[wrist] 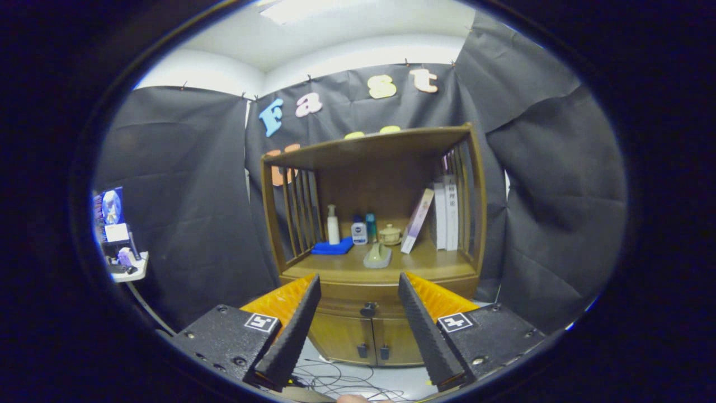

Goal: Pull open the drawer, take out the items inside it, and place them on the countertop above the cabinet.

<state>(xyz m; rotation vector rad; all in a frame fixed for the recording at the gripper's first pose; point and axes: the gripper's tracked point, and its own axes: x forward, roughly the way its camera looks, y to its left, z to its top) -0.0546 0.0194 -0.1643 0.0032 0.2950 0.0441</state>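
Observation:
A brown wooden cabinet stands ahead against the black cloth wall. Its drawer sits closed just under the countertop, with a dark round knob in the middle. My gripper is open, some way in front of the cabinet, and the knob shows between the two fingers, beyond them. Nothing is between the fingers. What the drawer holds is hidden.
On the countertop stand a white pump bottle on a blue cloth, small bottles, a lidded jar, a greenish dish and leaning books. Two lower doors are closed. Cables lie on the floor. A side table stands far left.

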